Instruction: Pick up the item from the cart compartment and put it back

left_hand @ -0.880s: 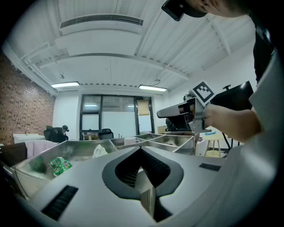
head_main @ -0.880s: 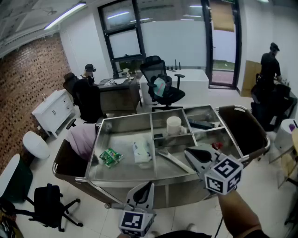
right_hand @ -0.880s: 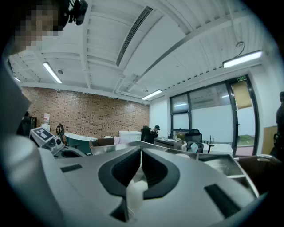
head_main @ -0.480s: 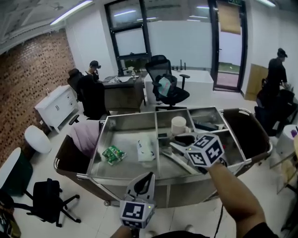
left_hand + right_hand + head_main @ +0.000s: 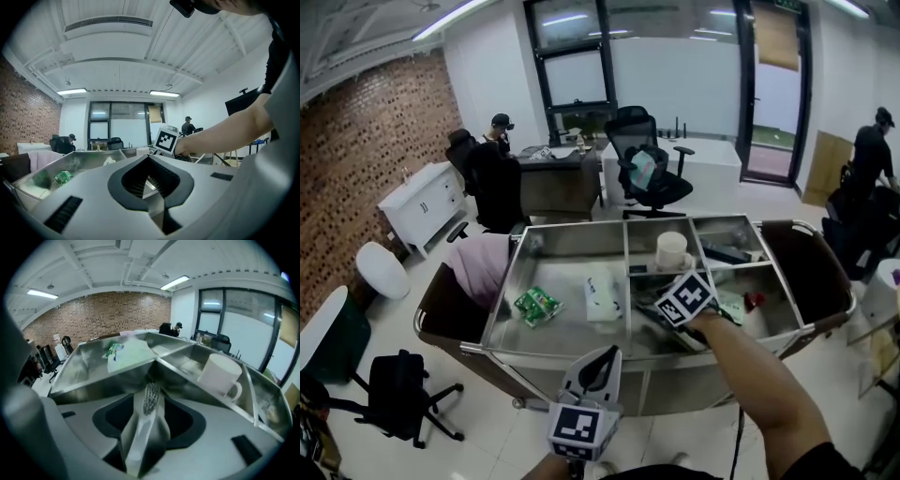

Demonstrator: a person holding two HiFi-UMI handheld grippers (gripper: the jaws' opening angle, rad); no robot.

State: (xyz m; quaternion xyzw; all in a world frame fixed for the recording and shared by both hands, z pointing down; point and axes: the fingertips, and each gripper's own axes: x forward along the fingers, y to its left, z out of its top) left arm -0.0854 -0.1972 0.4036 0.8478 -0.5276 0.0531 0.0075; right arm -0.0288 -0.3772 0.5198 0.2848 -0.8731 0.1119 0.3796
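Right tongs [image 5: 151,405] are down inside the cart [image 5: 567,272], nose tipped steeply toward the floor of the middle compartment, and the jaws stand wide. Lying right in that gap is the target, a white brush [image 5: 144,425], by the look of it a toothbrush. Its bristle head sits at the far end, out by the jaw tips, and the handle runs back toward the palm. I see no pad pressing on it, so I'd call this lined up but not yet gripped.

Here's the relation that counts: the brush's long axis runs along the tongs, not across them. That's the friendly way round, because a straight close should pinch the slim handle from both sides. The catch, to my eye, is how thin it is. The jaws must travel a long way in, and a slight offset could nudge it sideways along the steel.

Beyond the tips and off to the right, a white mug [image 5: 219,373] stands in the next compartment, behind a divider and apart from the brush. Off to the left, further out, lie a pale pack [image 5: 603,293] and a green packet [image 5: 536,304].

Left tongs [image 5: 149,164] hang level outside the cart's near side, tips drawn together with nothing between them. The right hand is plainly the nearer one, so this pick is its job.
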